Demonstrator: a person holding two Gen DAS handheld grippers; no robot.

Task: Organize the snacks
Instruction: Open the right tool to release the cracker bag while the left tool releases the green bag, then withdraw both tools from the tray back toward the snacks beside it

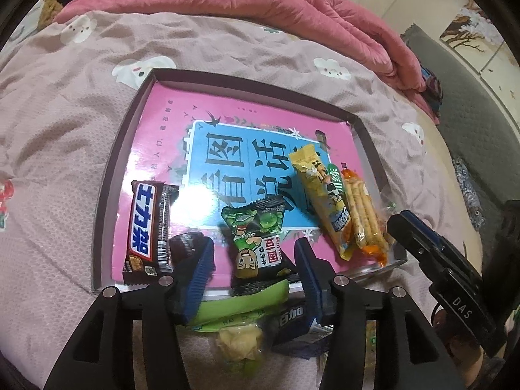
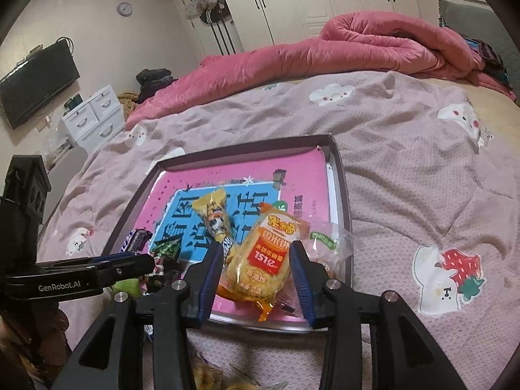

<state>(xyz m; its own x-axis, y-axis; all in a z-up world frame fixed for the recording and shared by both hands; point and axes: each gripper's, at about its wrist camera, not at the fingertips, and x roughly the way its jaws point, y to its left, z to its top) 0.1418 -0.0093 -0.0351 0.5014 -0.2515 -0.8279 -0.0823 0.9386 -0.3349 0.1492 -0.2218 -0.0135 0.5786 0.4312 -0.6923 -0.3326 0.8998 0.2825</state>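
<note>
A dark-rimmed tray (image 1: 110, 195) with a pink and blue picture bottom lies on the bed. My left gripper (image 1: 255, 271) is open at its near edge; a green and black snack packet (image 1: 256, 243) lies between the fingers with gaps to both pads. A brown chocolate bar (image 1: 146, 230) lies to its left. My right gripper (image 2: 256, 278) stands open around an orange and yellow cracker packet (image 2: 263, 260), which rests in the tray's near right corner (image 2: 344, 195). A yellow tube snack (image 2: 214, 214) lies just behind it. The left gripper's fingers (image 2: 130, 265) show side-on at the left.
Loose snacks lie on the sheet under my left gripper: a green packet (image 1: 240, 305), a dark packet (image 1: 292, 315) and a pale yellow one (image 1: 237, 344). A rolled pink quilt (image 2: 357, 45) runs along the far side of the bed. A white drawer unit (image 2: 94, 117) stands beside it.
</note>
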